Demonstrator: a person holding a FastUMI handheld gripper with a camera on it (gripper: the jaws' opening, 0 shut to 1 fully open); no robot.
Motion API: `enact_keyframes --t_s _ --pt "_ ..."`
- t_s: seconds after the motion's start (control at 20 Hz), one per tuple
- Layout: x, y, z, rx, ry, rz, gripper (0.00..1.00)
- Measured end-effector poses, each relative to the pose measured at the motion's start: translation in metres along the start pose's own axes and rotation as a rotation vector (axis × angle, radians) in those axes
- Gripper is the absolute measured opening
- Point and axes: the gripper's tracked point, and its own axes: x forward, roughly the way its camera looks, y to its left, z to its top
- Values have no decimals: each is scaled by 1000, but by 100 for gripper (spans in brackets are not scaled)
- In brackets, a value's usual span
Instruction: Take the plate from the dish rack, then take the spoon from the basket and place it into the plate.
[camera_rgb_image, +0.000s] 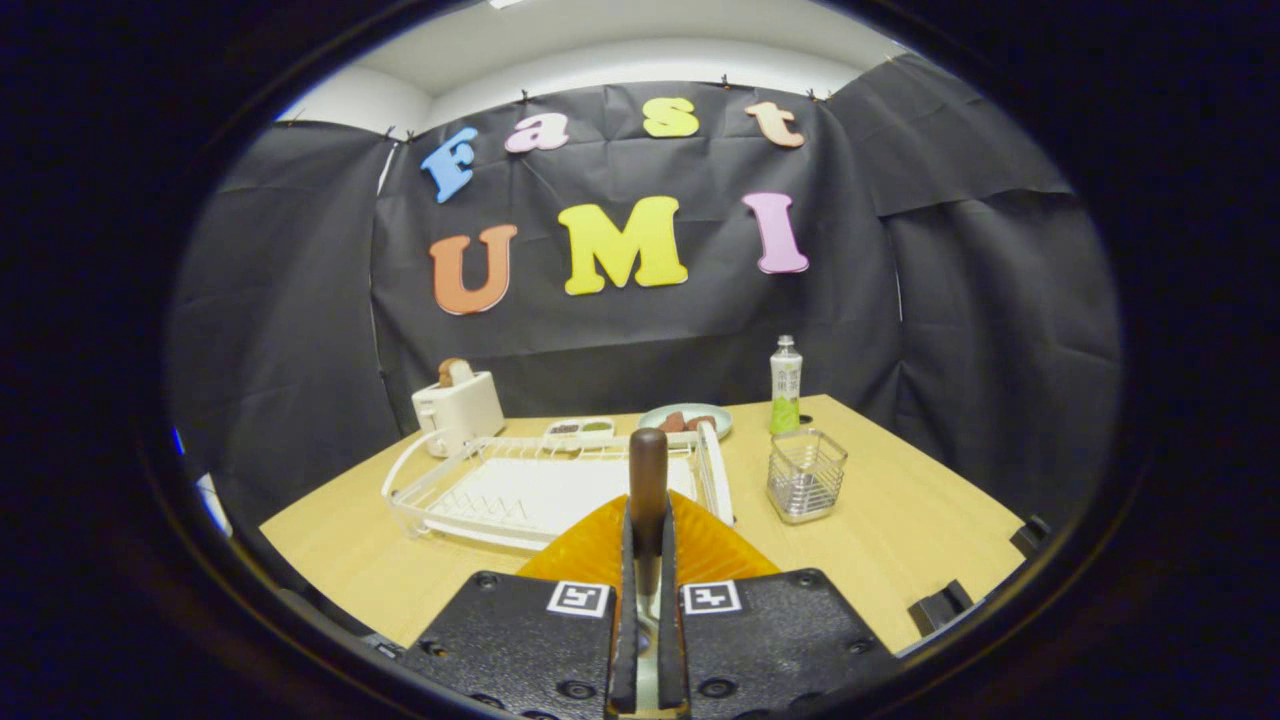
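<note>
Spoon (648, 490) first: I see it clamped between my gripper (647, 600) fingers, both pressing on its metal stem, with the dark wooden handle standing up past the tips. Directly under the fingers lies the orange plate (590, 548) on the wooden table (900, 540), its ribbed rim fanning out to both sides of the spoon. Just beyond the plate sits the white dish rack (470, 490). Right of the rack stands the wire basket (806, 475), apart from it. Farther back I make out a white toaster (458, 408), a small divided tray (580, 430), a pale plate of food (685, 420) and a green-labelled bottle (785, 385).
</note>
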Motion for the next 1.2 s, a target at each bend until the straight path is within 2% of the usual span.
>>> enact_keyframes --t_s 0.2,0.4,0.5,0.55,0.6,0.75,1.05,1.2 --pt "9 6 -23 37 32 8 14" --pt "8 0 -14 80 -5 18 20" --pt "4 -5 -9 99 -26 20 29" --pt "1 -9 -7 103 -35 11 39" --pt "-4 -14 -4 106 -46 -2 43" --pt "-19 -20 0 88 -66 -27 66" --pt "-44 -16 1 9 -105 -54 96" --pt "-58 -10 7 -16 -121 -46 100"
